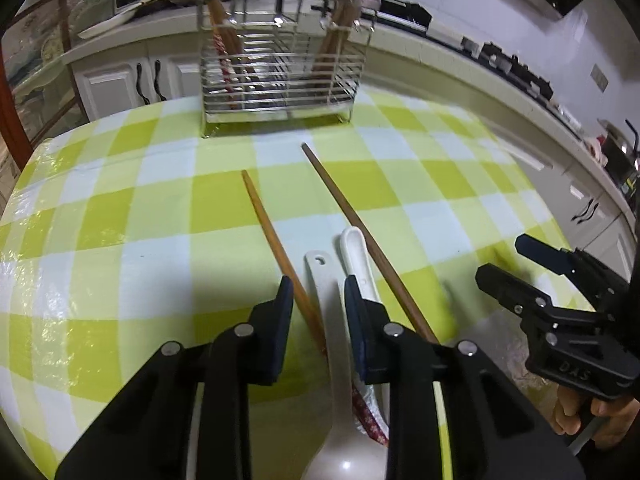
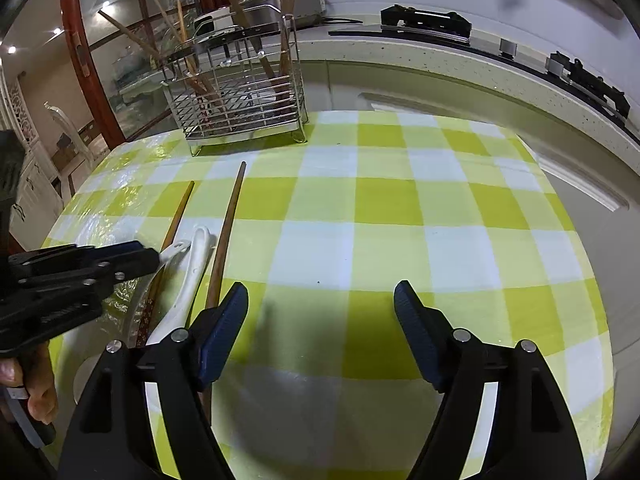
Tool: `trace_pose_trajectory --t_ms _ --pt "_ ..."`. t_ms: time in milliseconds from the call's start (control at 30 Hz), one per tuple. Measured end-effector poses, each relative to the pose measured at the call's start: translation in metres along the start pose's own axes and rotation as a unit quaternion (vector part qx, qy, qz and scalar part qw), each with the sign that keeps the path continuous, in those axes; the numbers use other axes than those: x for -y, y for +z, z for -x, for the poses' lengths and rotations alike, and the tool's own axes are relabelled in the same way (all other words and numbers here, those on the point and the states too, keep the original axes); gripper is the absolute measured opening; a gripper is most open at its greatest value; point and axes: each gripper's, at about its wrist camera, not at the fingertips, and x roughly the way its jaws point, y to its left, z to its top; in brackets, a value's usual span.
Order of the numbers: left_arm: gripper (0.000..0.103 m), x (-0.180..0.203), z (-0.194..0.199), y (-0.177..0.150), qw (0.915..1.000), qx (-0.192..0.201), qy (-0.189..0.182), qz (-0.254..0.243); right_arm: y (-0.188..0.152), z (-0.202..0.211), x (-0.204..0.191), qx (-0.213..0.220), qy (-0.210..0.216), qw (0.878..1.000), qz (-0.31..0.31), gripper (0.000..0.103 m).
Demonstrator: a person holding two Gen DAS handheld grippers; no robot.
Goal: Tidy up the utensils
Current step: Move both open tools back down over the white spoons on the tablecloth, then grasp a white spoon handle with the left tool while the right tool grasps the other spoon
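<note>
Two chopsticks and two white spoons lie together on the checked green-and-white tablecloth (image 1: 120,208), their lower ends on a white plate (image 2: 82,380) near the table's front edge. The lighter chopstick (image 1: 268,224) and the darker chopstick (image 1: 340,204) both point toward the wire utensil rack (image 1: 280,76), which stands farther back on the cloth and already has several wooden chopsticks leaning upright in it. Between the two chopsticks rest the longer white spoon (image 1: 326,308), with a hole in its handle tip, and the shorter white spoon (image 1: 358,252) just beside it.

The left gripper (image 1: 316,300) is lowered over this cluster, its jaws narrowed around the lighter chopstick and the longer spoon's handle; whether the pads actually press on them cannot be told. The right gripper (image 2: 320,308) hovers over bare cloth beside the darker chopstick, jaws spread wide with nothing between them. A hand (image 2: 38,392) grips the left tool's handle.
</note>
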Motion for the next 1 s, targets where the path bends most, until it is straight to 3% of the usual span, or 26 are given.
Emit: trace_pose_trajectory --t_ms 267,433,767,1000 --pt "0.015 0.003 -0.012 0.003 0.9997 -0.01 0.017 -0.013 0.0 -0.002 -0.004 -0.003 0.006 1.0 0.006 0.071" --pt "0.015 0.001 -0.011 0.001 0.9995 -0.011 0.024 -0.017 0.001 -0.002 -0.012 -0.003 0.012 1.0 0.014 0.071" --pt "0.012 -0.028 0.01 -0.006 0.9994 0.014 0.02 0.025 0.009 -0.005 -0.045 -0.007 0.031 0.999 0.037 0.071" --pt "0.012 -0.055 0.02 -0.013 0.9977 0.026 0.025 0.057 0.015 -0.018 -0.07 -0.03 0.054 0.997 0.041 0.054"
